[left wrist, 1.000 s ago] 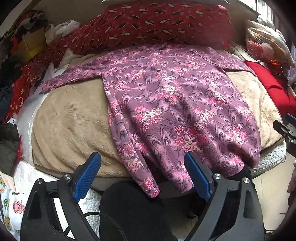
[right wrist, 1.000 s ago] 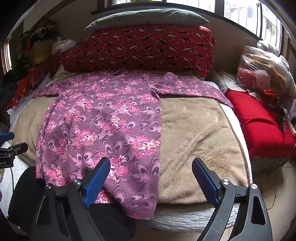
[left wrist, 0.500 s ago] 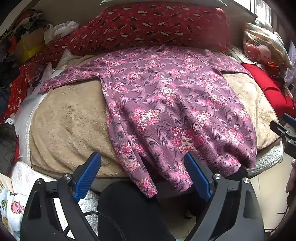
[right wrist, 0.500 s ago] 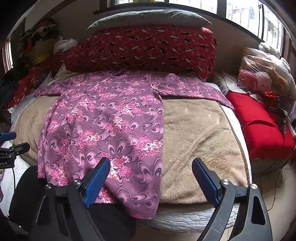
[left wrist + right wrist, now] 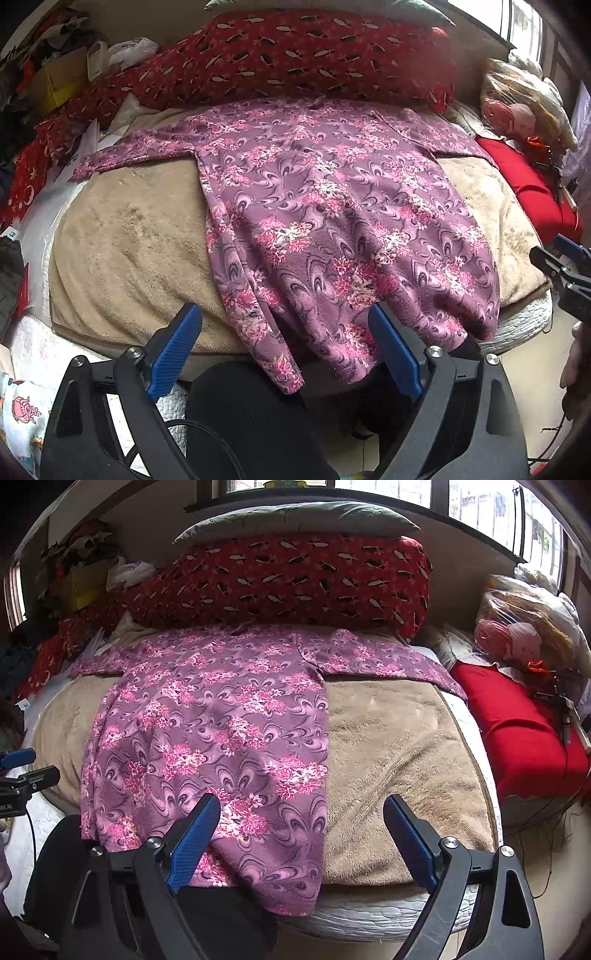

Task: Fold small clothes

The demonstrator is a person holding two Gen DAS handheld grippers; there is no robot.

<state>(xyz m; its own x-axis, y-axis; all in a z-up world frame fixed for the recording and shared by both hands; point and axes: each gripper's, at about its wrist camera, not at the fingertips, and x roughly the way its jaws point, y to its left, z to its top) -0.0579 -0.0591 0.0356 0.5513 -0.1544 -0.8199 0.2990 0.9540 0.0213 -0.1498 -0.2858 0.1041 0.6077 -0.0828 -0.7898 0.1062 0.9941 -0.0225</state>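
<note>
A purple garment with pink flowers [image 5: 332, 221] lies spread flat on a tan blanket [image 5: 125, 236] on the bed, sleeves out to both sides, hem hanging over the near edge. It also shows in the right wrist view [image 5: 221, 731]. My left gripper [image 5: 284, 350] is open and empty, just short of the hanging hem. My right gripper [image 5: 301, 838] is open and empty, near the hem's right corner. Each gripper shows at the edge of the other's view: the right gripper [image 5: 565, 269], the left gripper [image 5: 22, 775].
A long red patterned pillow [image 5: 295, 579] lies across the head of the bed. A red cushion [image 5: 517, 731] and plastic bags [image 5: 517, 627] sit at the right. Clutter piles at the far left [image 5: 55, 74]. A black shape [image 5: 251, 417] lies below the bed edge.
Both grippers have eased back and slightly up, so the garment sits a little farther and lower in view. The garment has not moved. Both jaws stay open.
</note>
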